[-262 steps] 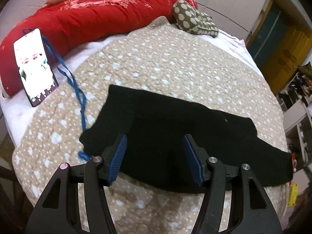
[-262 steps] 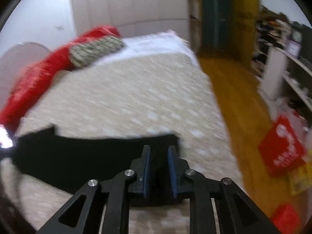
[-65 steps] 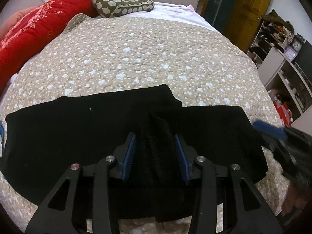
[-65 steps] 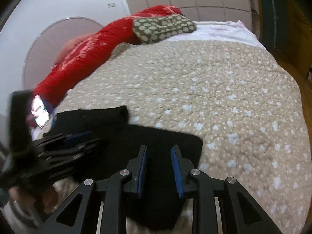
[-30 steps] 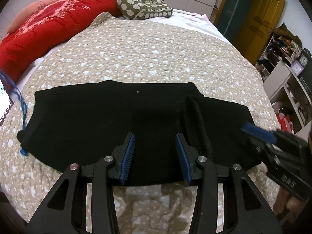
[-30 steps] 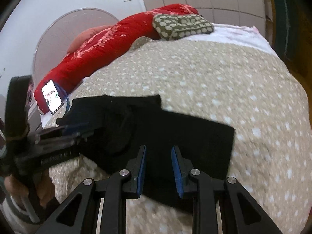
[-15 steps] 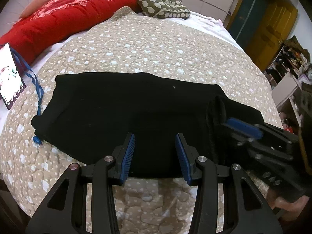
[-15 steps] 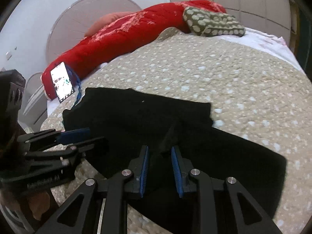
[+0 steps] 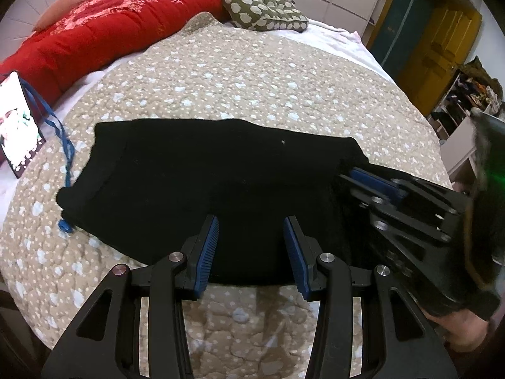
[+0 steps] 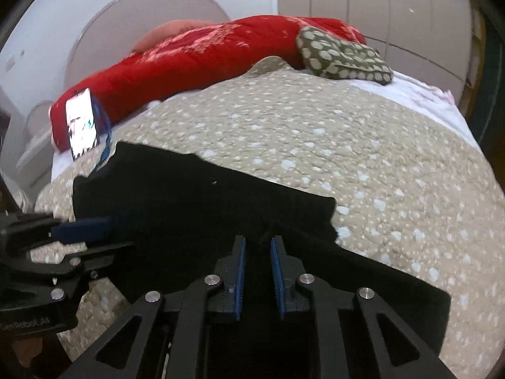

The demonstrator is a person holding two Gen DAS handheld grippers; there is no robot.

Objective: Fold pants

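The black knit pants (image 9: 202,170) lie flat across the beige dotted quilt (image 9: 252,72), seemingly halved lengthwise, cross-folds undone; the left gripper (image 9: 251,249) hovers unclenched and empty, while the right gripper (image 10: 256,271), jaws just narrowing, pinches fabric.

One pair of black pants (image 9: 202,170) lies on one beige quilt (image 9: 252,72). Two grippers show — the left gripper (image 9: 251,249) and the right gripper (image 10: 256,271). At the far side lie one red duvet (image 9: 104,28), one green spotted pillow (image 9: 265,15) and one pink pillow (image 9: 66,6) — plus one phone (image 9: 17,123) with one blue cord (image 9: 60,129).
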